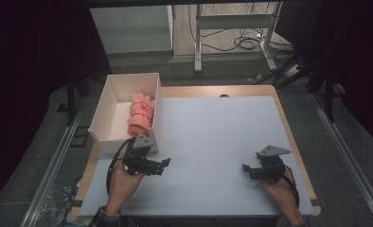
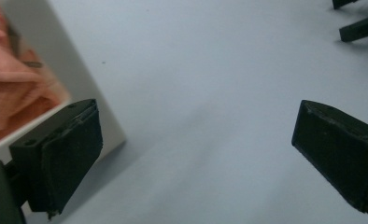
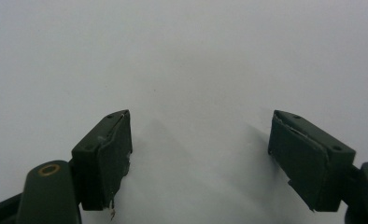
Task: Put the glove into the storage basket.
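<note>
— Box contents? 
— Your white box on the desk holds a pink glove, against its right wall. 
— Grippers? 
— Your left gripper, just beside the box, gapes wide, empty; your right gripper likewise.

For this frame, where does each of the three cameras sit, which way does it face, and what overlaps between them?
High view: above the person's side, looking forward and down on the pale grey table mat; both hands, left gripper, right gripper.
Left gripper view: on the left gripper, facing across the mat; open jaws.
Right gripper view: on the right gripper, facing bare mat; open jaws.
Shared: high and left gripper views both show the white rectangular box holding the folded pink cloth.
</note>
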### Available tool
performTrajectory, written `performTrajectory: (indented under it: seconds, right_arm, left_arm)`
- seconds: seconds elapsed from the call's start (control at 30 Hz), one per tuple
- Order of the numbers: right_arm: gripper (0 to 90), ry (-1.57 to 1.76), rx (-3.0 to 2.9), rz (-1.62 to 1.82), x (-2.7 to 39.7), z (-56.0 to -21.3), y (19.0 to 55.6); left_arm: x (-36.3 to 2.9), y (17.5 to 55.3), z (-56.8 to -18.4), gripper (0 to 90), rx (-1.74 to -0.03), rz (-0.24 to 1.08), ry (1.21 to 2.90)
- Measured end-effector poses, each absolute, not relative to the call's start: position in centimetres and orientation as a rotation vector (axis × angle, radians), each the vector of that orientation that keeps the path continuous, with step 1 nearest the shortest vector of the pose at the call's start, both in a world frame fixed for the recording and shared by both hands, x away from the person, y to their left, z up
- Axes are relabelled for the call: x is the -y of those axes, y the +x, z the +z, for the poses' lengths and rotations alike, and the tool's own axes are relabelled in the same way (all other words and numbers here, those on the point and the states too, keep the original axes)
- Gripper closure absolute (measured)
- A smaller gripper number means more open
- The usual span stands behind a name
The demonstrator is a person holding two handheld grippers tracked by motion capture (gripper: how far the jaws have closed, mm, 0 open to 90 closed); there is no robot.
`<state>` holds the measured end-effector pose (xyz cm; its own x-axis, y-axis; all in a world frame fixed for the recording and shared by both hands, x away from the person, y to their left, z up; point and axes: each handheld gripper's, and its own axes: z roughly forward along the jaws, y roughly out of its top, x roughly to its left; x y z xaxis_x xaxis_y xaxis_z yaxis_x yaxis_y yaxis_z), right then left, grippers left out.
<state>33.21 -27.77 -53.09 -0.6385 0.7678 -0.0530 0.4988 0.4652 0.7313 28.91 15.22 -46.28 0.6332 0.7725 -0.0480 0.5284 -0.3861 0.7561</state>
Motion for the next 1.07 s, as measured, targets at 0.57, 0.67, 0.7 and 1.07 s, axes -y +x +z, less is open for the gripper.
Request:
performTrajectory:
  seconds: [0.57, 0.67, 0.7, 1.07]
  right_arm:
    - [22.0, 1.066, -2.342, 0.986, 27.8, -53.1, 33.2]
    - [22.0, 1.066, -2.342, 0.987, 27.8, -53.1, 33.2]
    - [22.0, 1.065, -2.342, 0.987, 27.8, -53.1, 33.2]
    - [21.9, 1.066, -2.342, 0.987, 27.8, -53.1, 33.2]
  left_arm:
    - [-12.0, 29.5, -52.3, 2.3, -0.966, 0.313, 2.162]
    - [-11.8, 29.6, -53.0, 2.3, -0.965, 0.332, 2.188]
    - [-11.7, 29.6, -53.3, 2.3, -0.966, 0.33, 2.191]
    - [-11.1, 29.9, -54.8, 0.0, -0.942, 0.326, 2.224]
